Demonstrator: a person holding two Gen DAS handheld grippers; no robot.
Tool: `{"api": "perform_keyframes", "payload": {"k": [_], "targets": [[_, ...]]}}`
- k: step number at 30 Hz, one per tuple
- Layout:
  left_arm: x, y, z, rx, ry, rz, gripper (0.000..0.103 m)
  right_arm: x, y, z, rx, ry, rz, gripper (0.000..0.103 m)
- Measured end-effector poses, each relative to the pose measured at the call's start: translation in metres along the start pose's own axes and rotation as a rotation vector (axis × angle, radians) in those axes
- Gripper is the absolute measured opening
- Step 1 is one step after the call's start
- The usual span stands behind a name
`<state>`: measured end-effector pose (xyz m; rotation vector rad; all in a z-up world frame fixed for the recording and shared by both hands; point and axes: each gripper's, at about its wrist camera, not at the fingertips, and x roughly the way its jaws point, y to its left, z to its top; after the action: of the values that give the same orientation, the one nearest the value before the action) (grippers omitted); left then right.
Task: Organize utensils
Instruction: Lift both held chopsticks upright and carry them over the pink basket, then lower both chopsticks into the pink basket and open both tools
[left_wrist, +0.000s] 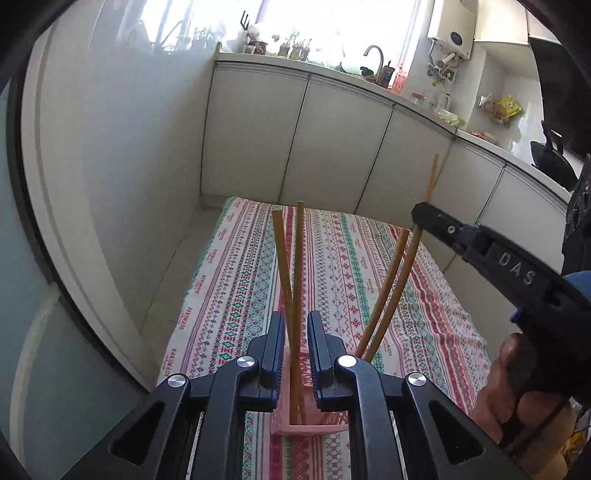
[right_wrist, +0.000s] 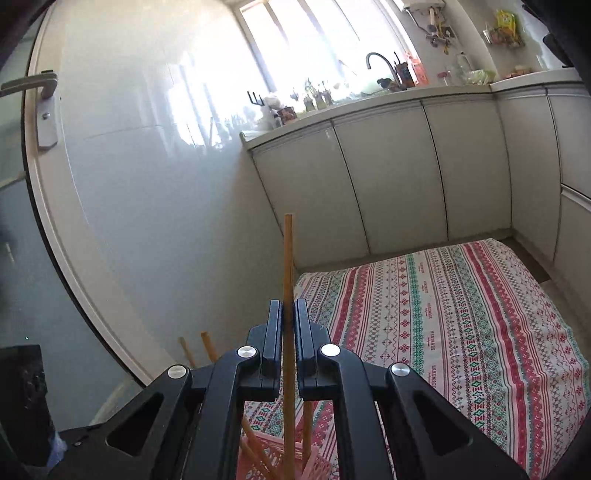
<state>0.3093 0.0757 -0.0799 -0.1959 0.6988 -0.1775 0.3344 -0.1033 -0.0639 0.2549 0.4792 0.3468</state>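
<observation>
Right wrist view: right tongs (right_wrist: 289, 325) clamped on one chopstick (right_wrist: 288, 266); left tongs (left_wrist: 295, 339) slightly apart around chopsticks (left_wrist: 291, 266) standing in pink basket (left_wrist: 314, 428), table's near edge.

The counter (left_wrist: 424, 295) is covered by a cloth striped lengthwise in red, pink, green and white, with bands of small diamond and cross motifs and dark lettering along some stripes. The holder (left_wrist: 295, 421) is seen in pale pink with an openwork lattice wall. The chopsticks (left_wrist: 300, 266) are shown in a warm orange-brown wood tone; the one (right_wrist: 288, 280) in the right wrist view has the same colour. The left tongs (left_wrist: 296, 354) are black, with dark blue ribbed pads (left_wrist: 317, 365) and silver round rivets. The right tongs (right_wrist: 287, 343) are black as well, with raised grey lettering. The cabinet doors (left_wrist: 332, 147) are pale grey-white, and the wall (right_wrist: 147, 184) is glossy white.
</observation>
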Motion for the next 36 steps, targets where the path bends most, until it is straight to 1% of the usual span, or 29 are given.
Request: {"api": "perform_keyframes", "payload": {"k": [3, 6, 8, 10, 12, 15, 16, 17, 19, 22, 24, 27, 29, 32, 36], "targets": [[-0.003, 0.004, 0.0, -0.011, 0.006, 0.013, 0.019, 0.007, 0.001, -0.006, -0.027, 0.018, -0.008, 0.006], [-0.007, 0.008, -0.001, -0.014, 0.014, 0.037, 0.022, 0.011, 0.0, -0.012, -0.03, 0.041, -0.005, 0.006], [-0.009, 0.011, -0.001, -0.022, 0.021, 0.046, 0.026, 0.011, -0.001, -0.015, -0.028, 0.058, 0.005, 0.006], [-0.01, 0.014, -0.002, -0.028, 0.031, 0.062, 0.035, 0.012, -0.001, -0.018, -0.013, 0.088, 0.041, 0.007], [-0.01, 0.016, -0.002, -0.025, 0.042, 0.07, 0.038, 0.01, -0.001, -0.019, -0.002, 0.118, 0.063, 0.007], [-0.009, 0.015, -0.005, -0.014, 0.077, 0.08, 0.044, -0.003, -0.001, -0.017, -0.013, 0.136, 0.054, 0.009], [-0.01, 0.015, -0.006, -0.012, 0.091, 0.081, 0.047, -0.009, -0.002, -0.016, -0.01, 0.143, 0.05, 0.012], [-0.01, 0.014, -0.007, -0.009, 0.1, 0.083, 0.048, -0.015, -0.004, -0.014, -0.005, 0.15, 0.042, 0.019], [-0.012, 0.011, -0.009, 0.0, 0.119, 0.085, 0.054, -0.03, -0.011, -0.013, 0.008, 0.162, 0.023, 0.026], [-0.018, 0.006, -0.013, 0.003, 0.146, 0.079, 0.062, -0.05, -0.022, -0.01, 0.031, 0.2, -0.015, 0.027], [-0.021, 0.0, -0.017, 0.012, 0.167, 0.075, 0.065, -0.064, -0.029, -0.009, 0.042, 0.225, -0.053, 0.029], [-0.027, -0.01, -0.025, 0.045, 0.191, 0.078, 0.072, -0.085, -0.041, -0.011, 0.063, 0.272, -0.104, 0.035], [-0.03, -0.018, -0.031, 0.063, 0.218, 0.074, 0.075, -0.097, -0.049, -0.017, 0.072, 0.311, -0.141, 0.041], [-0.032, -0.029, -0.039, 0.094, 0.255, 0.062, 0.08, -0.113, -0.062, -0.028, 0.101, 0.368, -0.173, 0.047], [-0.033, -0.047, -0.054, 0.145, 0.314, 0.052, 0.082, -0.13, -0.08, -0.047, 0.145, 0.435, -0.222, 0.051]]}}
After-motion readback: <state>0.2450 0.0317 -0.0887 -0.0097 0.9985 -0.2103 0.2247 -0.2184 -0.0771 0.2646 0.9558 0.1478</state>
